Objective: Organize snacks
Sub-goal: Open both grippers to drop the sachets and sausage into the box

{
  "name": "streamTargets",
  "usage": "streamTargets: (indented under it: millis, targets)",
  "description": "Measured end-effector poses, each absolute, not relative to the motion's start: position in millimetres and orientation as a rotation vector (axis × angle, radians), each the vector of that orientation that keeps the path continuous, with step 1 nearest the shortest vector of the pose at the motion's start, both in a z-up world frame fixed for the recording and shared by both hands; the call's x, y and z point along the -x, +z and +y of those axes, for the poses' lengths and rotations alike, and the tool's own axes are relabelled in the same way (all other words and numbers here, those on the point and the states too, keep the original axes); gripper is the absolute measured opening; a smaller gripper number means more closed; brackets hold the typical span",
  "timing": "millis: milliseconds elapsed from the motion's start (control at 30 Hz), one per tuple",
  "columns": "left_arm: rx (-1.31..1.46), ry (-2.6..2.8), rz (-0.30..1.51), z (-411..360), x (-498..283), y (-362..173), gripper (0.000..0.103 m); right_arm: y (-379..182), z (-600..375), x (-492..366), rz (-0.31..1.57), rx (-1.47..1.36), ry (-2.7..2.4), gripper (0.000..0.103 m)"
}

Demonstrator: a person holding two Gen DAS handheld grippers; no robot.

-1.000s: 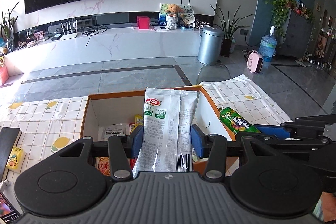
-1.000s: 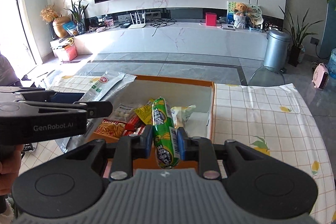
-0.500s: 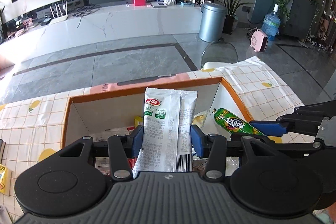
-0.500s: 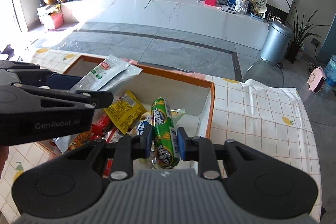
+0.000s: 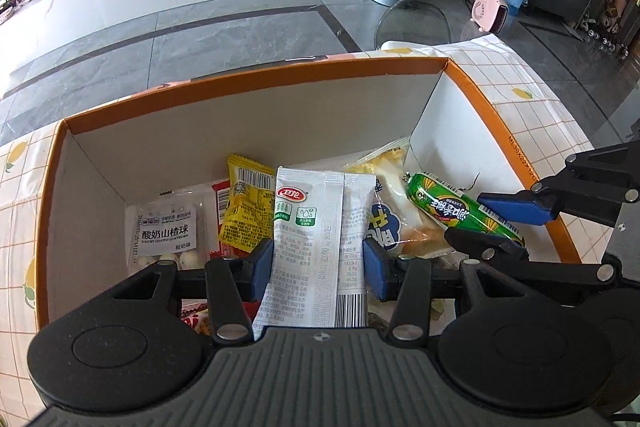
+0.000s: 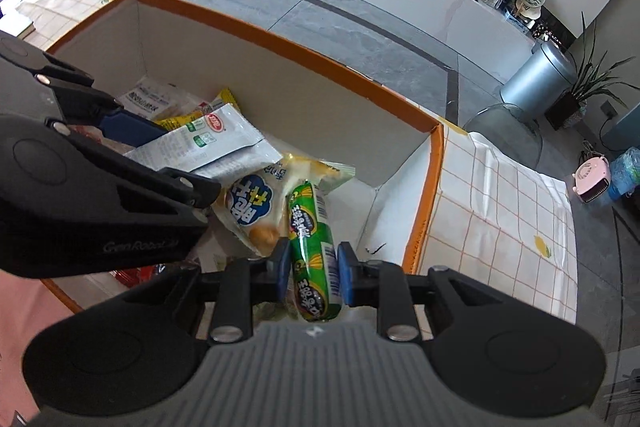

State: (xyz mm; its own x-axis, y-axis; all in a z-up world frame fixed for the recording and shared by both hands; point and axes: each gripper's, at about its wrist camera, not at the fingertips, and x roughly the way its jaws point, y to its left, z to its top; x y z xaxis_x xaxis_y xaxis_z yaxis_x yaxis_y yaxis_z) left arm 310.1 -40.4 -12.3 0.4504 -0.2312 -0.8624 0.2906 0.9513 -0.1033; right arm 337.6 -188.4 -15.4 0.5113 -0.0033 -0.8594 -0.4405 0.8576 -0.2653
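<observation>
My left gripper [image 5: 319, 267] is shut on a white snack packet [image 5: 316, 235] with a red logo, held upright over the inside of an orange-rimmed cardboard box [image 5: 256, 79]. From the right wrist view the same white packet [image 6: 208, 143] pokes out of the left gripper [image 6: 160, 155] at the left. My right gripper [image 6: 313, 269] is shut on a green sausage stick [image 6: 310, 243], low inside the box [image 6: 288, 43] near its right wall. The left wrist view shows that sausage [image 5: 460, 209] clamped by the right gripper [image 5: 484, 223]. Several snack packs lie on the box floor.
In the box lie a white hawthorn-ball pack [image 5: 164, 231], a yellow pack [image 5: 244, 207] and a bread pack with blue print [image 6: 252, 211]. The box stands on a lemon-print tablecloth [image 6: 512, 195]. Beyond the table's edge are a clear chair back [image 5: 412, 23] and grey floor.
Both grippers have come forward and down into the box, tilting more steeply downward. Each keeps its grip: the left on the white packet, the right on the green sausage.
</observation>
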Motion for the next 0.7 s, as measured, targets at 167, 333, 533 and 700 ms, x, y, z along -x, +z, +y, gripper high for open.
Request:
streamTargets:
  millis: [167, 333, 533, 700]
  targets:
    - [-0.091, -0.324, 1.081, -42.3, -311.6, -15.4, 0.055, -20.0, -182.3, -337.4, 1.021, 0.563, 0.308, 0.019]
    - [-0.091, -0.295, 1.103, -43.0, -315.0, -14.9, 0.056, -17.0, -179.9, -337.0, 1.031, 0.571, 0.330, 0.018]
    - [-0.110, -0.278, 1.085, -42.2, -309.3, -3.9, 0.063, -8.1, -181.7, -336.8, 1.024, 0.560, 0.334, 0.018]
    - [-0.103, -0.273, 1.047, -42.5, -302.6, 14.2, 0.074, 4.2, -183.5, -327.8, 1.004, 0.553, 0.343, 0.031]
